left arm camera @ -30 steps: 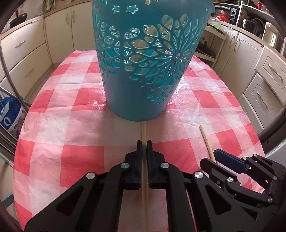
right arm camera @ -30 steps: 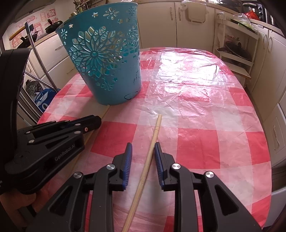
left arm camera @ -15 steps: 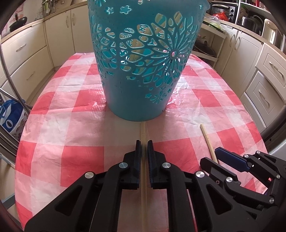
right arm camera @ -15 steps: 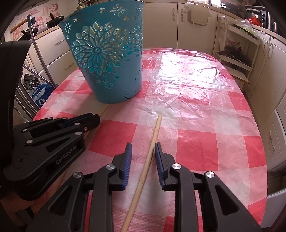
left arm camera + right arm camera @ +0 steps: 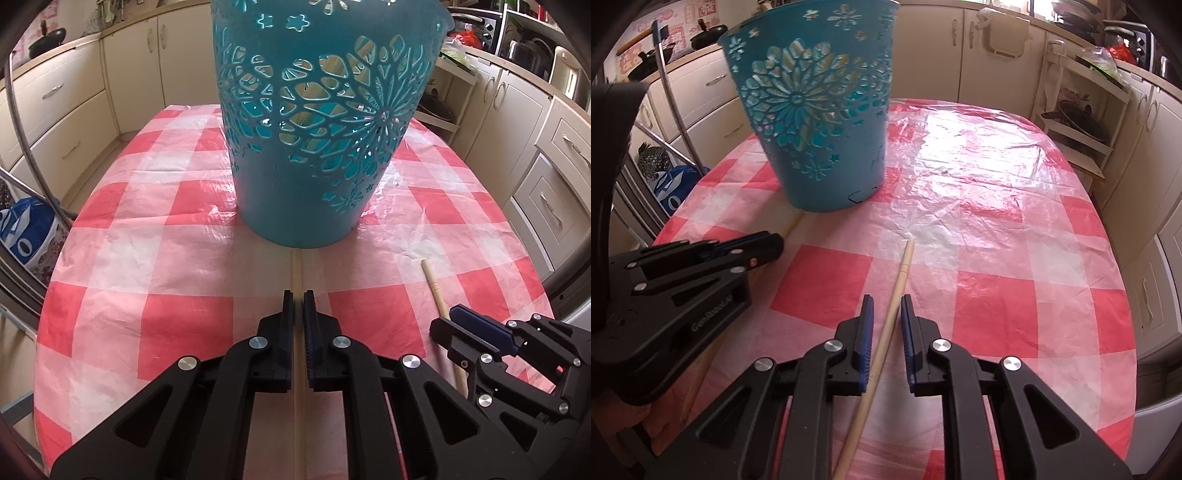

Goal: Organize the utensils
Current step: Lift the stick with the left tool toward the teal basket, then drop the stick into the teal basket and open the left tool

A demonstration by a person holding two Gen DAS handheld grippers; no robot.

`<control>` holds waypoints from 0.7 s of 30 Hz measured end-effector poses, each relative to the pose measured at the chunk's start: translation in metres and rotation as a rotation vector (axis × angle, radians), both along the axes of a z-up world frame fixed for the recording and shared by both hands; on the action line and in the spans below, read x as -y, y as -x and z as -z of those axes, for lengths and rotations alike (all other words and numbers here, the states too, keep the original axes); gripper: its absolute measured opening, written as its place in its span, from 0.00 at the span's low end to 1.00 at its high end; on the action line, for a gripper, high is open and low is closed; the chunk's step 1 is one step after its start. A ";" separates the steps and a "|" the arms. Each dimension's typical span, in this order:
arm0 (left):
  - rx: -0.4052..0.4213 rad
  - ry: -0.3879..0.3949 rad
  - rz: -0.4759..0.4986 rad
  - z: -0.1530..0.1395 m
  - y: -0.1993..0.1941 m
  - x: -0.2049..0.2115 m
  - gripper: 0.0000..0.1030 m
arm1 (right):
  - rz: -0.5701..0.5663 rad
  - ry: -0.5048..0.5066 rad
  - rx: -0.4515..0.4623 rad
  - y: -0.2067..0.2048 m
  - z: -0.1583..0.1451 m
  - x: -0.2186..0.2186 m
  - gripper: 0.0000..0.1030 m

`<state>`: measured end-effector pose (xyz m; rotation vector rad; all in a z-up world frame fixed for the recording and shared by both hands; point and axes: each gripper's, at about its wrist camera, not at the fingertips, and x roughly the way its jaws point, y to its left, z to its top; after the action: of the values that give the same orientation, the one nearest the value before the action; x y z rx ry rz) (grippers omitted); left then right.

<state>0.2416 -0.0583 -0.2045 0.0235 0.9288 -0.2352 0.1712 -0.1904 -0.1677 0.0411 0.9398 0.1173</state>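
Both chopsticks lay on the surface [image 5: 997, 258] before the bin [image 5: 325, 129]. The left tongs [image 5: 298, 295] pinched one stick [image 5: 297, 266]. The right tongs [image 5: 886, 306] were closing around the other [image 5: 899, 295]. Nothing was lifted yet.

Two black plastic grippers, left gripper [image 5: 298, 301] and right gripper [image 5: 887, 306], each made of flat arms with long cut-out holes. Round silver screws at the joints, and blue ribbed pads on the inner sides of the fingers [image 5: 867, 332]. White letters printed along the side of the left one in the right wrist view.
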 end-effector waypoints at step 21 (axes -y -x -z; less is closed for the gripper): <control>0.084 0.309 0.069 -0.061 0.024 -0.043 0.05 | -0.032 0.037 0.010 -0.001 0.000 -0.007 0.18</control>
<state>0.2179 -0.0149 -0.1433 -0.2182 0.8011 -0.4363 0.1724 -0.1833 -0.1680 -0.0093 0.9330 0.1299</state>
